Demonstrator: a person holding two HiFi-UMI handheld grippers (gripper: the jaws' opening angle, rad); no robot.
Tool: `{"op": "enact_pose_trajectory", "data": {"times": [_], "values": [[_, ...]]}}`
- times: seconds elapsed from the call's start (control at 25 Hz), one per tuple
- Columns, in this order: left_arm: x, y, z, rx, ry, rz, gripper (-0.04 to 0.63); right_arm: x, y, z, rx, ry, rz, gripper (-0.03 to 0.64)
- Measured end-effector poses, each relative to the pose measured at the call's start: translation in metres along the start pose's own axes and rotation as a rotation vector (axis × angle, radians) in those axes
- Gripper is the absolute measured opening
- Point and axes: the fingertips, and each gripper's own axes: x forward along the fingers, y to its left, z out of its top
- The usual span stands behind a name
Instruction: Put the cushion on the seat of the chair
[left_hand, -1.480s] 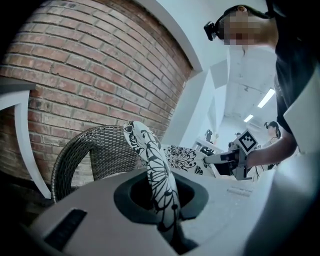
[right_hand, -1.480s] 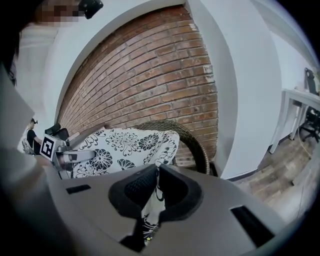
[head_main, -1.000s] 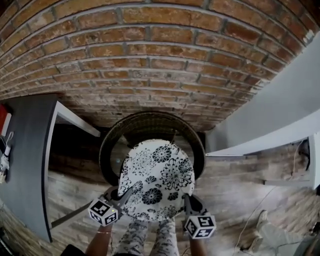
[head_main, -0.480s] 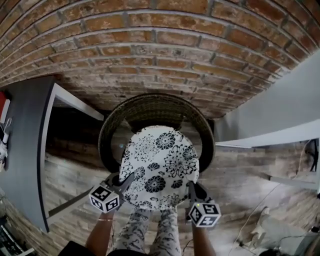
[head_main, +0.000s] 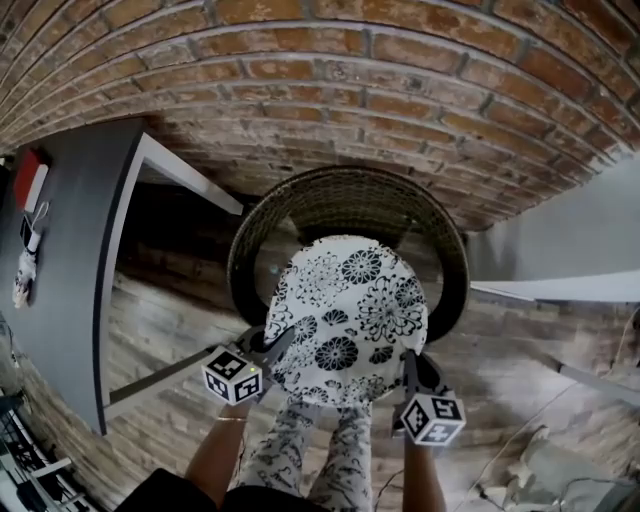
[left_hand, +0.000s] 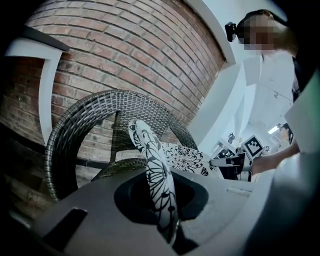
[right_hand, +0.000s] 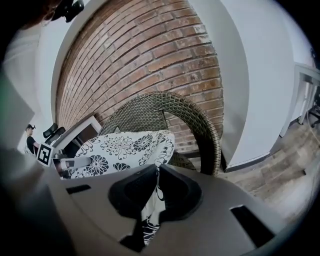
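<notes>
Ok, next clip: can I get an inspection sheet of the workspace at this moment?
Surface: wood-plank floor, bare around the chair.
Job's things: floral cushion held by its near edge over the round wicker chair; whether it touches the chair cannot be told.
Clutter: red item and small objects on the dark table at left.
Grippers: left gripper and right gripper are both shut on the cushion's edge.
Cables: what looks like a thin cable on the floor, lower right.
Surroundings: brick wall behind the chair, white wall at right, the person's patterned legs below.
</notes>
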Motion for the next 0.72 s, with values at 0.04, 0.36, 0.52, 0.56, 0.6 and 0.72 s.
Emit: {"op": "enact_pose_trajectory", "data": {"times": [0.04,0.36,0.52,0.56,0.6,0.72], "values": [[-0.001,0.003,-0.002,-0.008,-0.002,0.003,0.012,0.003,0.001,-0.001,-0.003,-0.002,0.005,0.017],[0.003,0.01,-0.009,-0.031,0.012,0.021,0.012,0.019,-0.002,-0.008,-0.019,0.02,0.012,0.017],[0.009,0.008,-0.013,-0.032,0.029,0.015,0.012,0.022,-0.007,-0.017,-0.019,0.042,0.005,0.017],[0.01,0.008,-0.013,-0.031,0.032,0.016,0.012,0.024,-0.008,-0.018,-0.016,0.046,0.003,0.017],[0.012,0.008,-0.013,-0.031,0.034,0.016,0.012,0.025,-0.01,-0.019,-0.012,0.049,0.001,0.017],[0.018,0.006,-0.014,-0.035,0.042,0.016,0.012,0.028,-0.016,-0.02,-0.008,0.057,-0.004,0.017]]}}
